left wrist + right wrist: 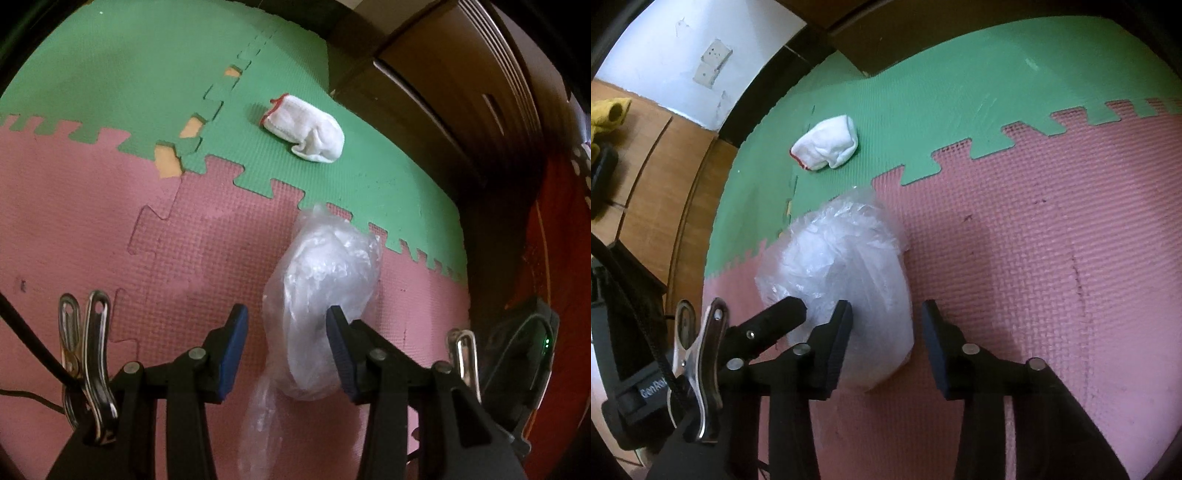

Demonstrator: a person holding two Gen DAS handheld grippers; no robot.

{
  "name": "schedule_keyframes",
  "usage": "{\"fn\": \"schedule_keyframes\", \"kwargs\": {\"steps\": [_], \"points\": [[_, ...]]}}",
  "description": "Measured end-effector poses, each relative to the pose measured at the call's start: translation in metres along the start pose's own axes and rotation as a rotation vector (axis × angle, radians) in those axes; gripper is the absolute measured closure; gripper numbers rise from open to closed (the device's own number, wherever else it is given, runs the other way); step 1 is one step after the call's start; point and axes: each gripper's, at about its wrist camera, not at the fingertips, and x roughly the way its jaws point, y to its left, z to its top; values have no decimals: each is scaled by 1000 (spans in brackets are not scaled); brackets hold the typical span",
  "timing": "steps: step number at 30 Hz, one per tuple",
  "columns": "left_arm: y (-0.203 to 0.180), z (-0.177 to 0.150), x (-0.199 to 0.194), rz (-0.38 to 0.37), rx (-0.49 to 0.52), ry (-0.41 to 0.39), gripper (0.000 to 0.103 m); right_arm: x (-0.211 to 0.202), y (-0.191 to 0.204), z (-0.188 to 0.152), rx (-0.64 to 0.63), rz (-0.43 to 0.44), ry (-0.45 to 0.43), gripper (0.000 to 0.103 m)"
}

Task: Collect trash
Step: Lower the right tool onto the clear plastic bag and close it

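Closing in on the clear plastic bag (325, 284) from both sides looks like the step in hand. Left gripper (288, 350): jaws parted, bag between them, right pad against the film, left pad clear of it; not yet a grip. Right gripper (886, 347): jaws parted, bag's edge between them, left pad touching or just beside the film, right pad well off it over bare mat; also no grip.

To do it well, I would seat both pads on gathered film rather than on the bulging side, since thin slack plastic is likely to slide out of a shallow pinch. Shift the right gripper further over the bag before clamping.

Bag: crumpled, translucent, puffed, something pale inside, limp tail trailing toward the left camera. It lies on the pink foam mat (92, 229), its far end at the jigsaw seam with the green mat (129, 66). A white sock with red trim (304, 131) lies apart on the green mat.
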Motion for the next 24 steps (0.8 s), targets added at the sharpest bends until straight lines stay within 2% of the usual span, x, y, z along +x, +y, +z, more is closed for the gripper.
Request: {"fn": "schedule_keyframes", "kwargs": {"steps": [2,5,9,12,24], "points": [[1,0,5,5,-4,11,59,2,-1,0,-2,2,6,68],[-1,-3,5,-10,-18,6,75,4,1,0,-19,-2,11,72],[-9,-8,-1,3,8,-13,81,3,5,-2,-63,-21,3,82],[-12,-12,-8,-6,10,-21,84,0,4,-2,-72,-26,-4,91],[-22,-37,-56,-20,34,-75,87,-34,17,-20,-139,47,-13,95]]}}
